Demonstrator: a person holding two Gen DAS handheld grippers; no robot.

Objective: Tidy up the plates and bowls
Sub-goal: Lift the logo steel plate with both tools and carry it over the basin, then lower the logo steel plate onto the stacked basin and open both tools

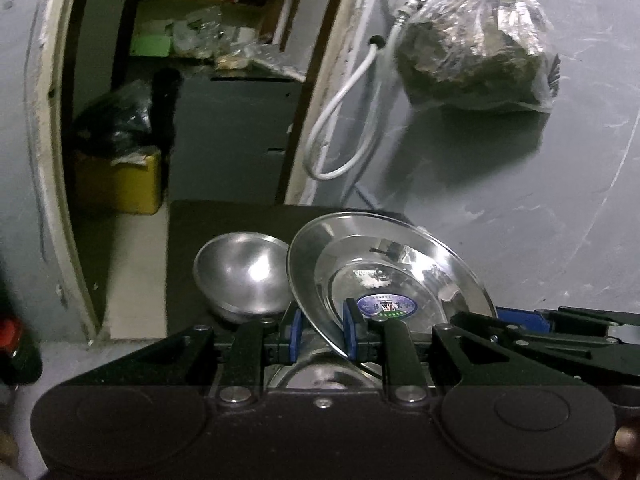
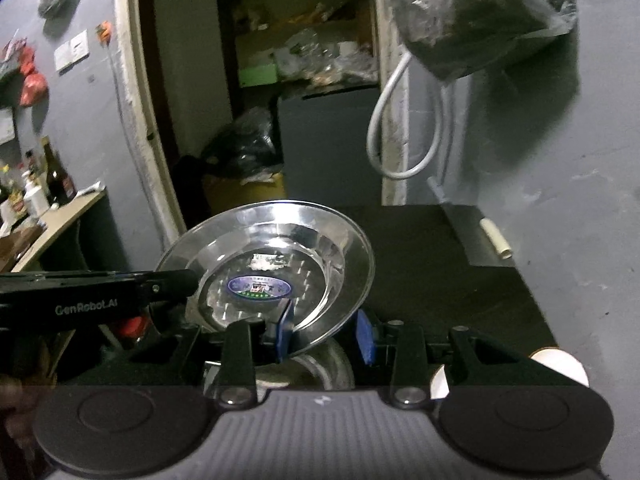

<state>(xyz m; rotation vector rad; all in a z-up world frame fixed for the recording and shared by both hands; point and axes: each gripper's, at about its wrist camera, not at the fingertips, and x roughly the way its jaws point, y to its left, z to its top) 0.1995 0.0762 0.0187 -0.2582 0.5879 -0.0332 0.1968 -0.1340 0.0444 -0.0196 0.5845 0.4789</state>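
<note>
The left tool (image 1: 322, 334) has its blue pads (image 1: 351, 334) drawn in on the near rim of a steel plate (image 1: 384, 276), which stands tilted up off the dark table (image 1: 240, 216) with its hollow toward the camera; a blue oval sticker (image 1: 386, 305) sits in the middle of the plate; under the tool lies another steel dish (image 1: 320, 376), only partly in view; just left of the plate, a steel bowl (image 1: 242, 276) rests on the table, its rim next to the plate's edge; at the right edge the black arm of the other tool (image 1: 560, 332) reaches in toward the plate.

In the right wrist view, the right tool (image 2: 326, 334) grips the same plate (image 2: 272, 268) by its near rim: the left blue pad (image 2: 285, 334) lies against the rim, while the right pad (image 2: 366, 338) stands just beside it, and contact there cannot be told; the left tool's black body (image 2: 96, 296), lettered "GenRobot.AI", comes in from the left to the plate's far-left rim; below lies a steel dish (image 2: 316, 368); a white cup (image 2: 560, 368) stands near the right finger.

Beyond the table are a grey wall (image 1: 520, 184), a hanging plastic bag (image 1: 476, 52), a looped white cable (image 1: 344, 132) and an open doorway (image 2: 260, 80) onto cluttered shelves.
</note>
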